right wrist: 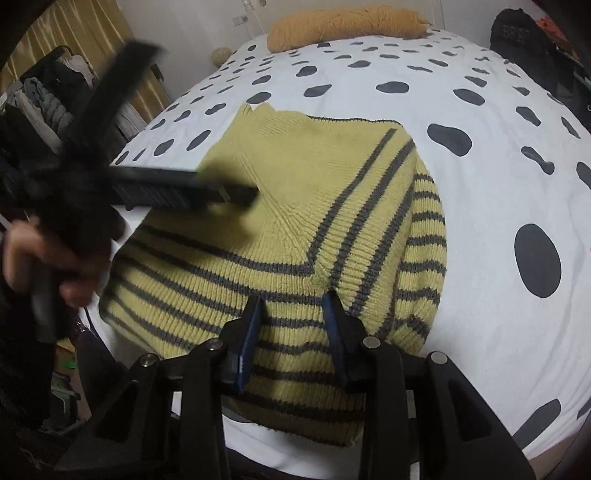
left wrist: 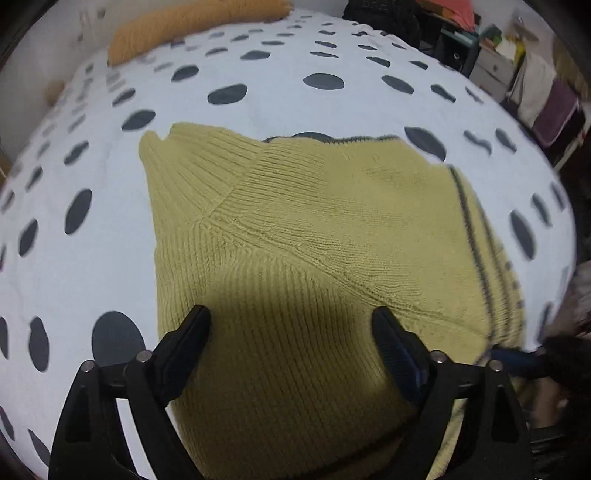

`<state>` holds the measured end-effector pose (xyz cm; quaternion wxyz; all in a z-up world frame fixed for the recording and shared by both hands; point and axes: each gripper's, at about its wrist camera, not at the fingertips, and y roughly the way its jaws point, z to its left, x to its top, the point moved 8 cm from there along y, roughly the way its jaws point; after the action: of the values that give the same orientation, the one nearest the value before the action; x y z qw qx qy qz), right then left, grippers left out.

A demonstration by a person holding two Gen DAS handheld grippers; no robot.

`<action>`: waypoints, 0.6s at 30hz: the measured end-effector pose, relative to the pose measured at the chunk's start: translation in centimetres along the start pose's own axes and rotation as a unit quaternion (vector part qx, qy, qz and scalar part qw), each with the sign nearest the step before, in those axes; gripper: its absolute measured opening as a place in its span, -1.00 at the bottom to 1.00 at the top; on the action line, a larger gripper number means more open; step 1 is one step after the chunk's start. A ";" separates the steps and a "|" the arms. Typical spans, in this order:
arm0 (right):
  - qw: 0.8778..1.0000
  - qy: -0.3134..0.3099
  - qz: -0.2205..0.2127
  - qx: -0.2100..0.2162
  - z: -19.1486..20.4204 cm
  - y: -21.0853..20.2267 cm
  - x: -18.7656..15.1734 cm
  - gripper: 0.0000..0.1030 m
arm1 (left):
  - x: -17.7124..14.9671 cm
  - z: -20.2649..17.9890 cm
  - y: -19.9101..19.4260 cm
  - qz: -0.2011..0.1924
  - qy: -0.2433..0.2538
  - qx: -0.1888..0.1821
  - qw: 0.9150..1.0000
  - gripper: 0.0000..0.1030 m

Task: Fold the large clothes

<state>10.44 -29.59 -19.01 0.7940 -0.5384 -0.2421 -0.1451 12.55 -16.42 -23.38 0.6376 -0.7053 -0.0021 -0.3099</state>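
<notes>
A yellow knit sweater [left wrist: 314,221] with grey stripes lies partly folded on the bed, also in the right wrist view [right wrist: 295,206]. My left gripper [left wrist: 291,321] is open wide just above the plain yellow part, holding nothing. It also shows blurred at the left of the right wrist view [right wrist: 147,184]. My right gripper [right wrist: 293,299] is open, its fingers a little apart over the striped front fold, with no cloth between them. Its blurred tip shows at the right edge of the left wrist view [left wrist: 517,358].
The bed has a white cover with dark spots [right wrist: 498,184]. An orange fuzzy pillow [right wrist: 347,22] lies at the head. A clothes rack [right wrist: 44,103] stands left of the bed, shelves and drawers [left wrist: 495,70] stand to the right.
</notes>
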 end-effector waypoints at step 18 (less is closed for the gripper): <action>1.000 0.000 -0.002 -0.026 0.2 -1.2 -2.3 -0.28 | -10.0 2.0 -3.6 0.010 -0.124 -0.097 0.988 0.91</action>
<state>7.87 -29.96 -19.30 0.7792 -0.5586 -0.2392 -0.1533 3.94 -9.99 -24.57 0.5643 -0.7965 -0.0441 -0.2126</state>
